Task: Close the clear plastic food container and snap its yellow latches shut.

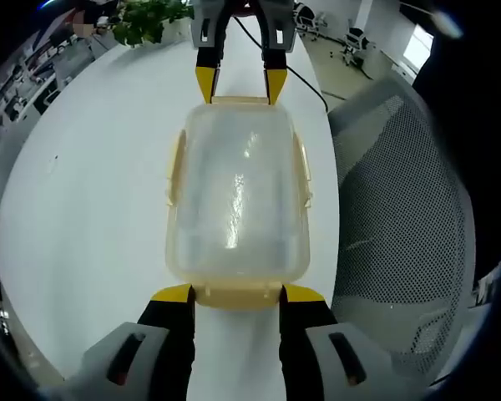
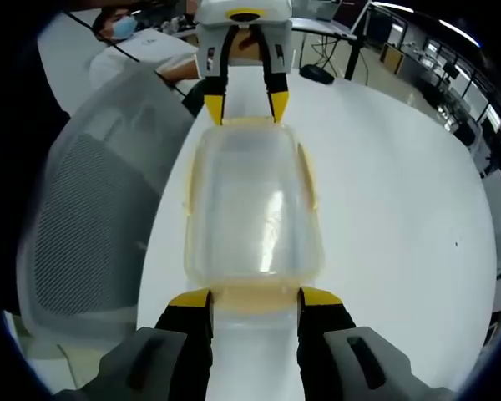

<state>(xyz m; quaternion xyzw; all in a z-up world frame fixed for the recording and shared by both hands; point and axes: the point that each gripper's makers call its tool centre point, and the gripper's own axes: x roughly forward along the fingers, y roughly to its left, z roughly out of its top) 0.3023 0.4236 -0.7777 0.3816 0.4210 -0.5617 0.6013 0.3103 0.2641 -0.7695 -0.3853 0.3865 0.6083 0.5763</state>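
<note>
White bench [image 1: 92, 217] carried the container [image 1: 236, 205], lid seated, between two facing tools; left tool [image 1: 236, 294] and right tool [image 2: 255, 298] each stood wide astride an end latch, gripping nothing; container judged light, stiff, slippery, best pressed at the latches; right gripper view added a seated person [image 2: 142, 46]; left gripper view a plant [image 1: 146, 21].

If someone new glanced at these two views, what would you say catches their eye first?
The clear plastic food container with pale yellow latches sits lid-on in the middle of the white table. The left gripper and right gripper face each other at its two short ends, jaws open astride the end latches. A grey mesh chair stands beside the table.
</note>
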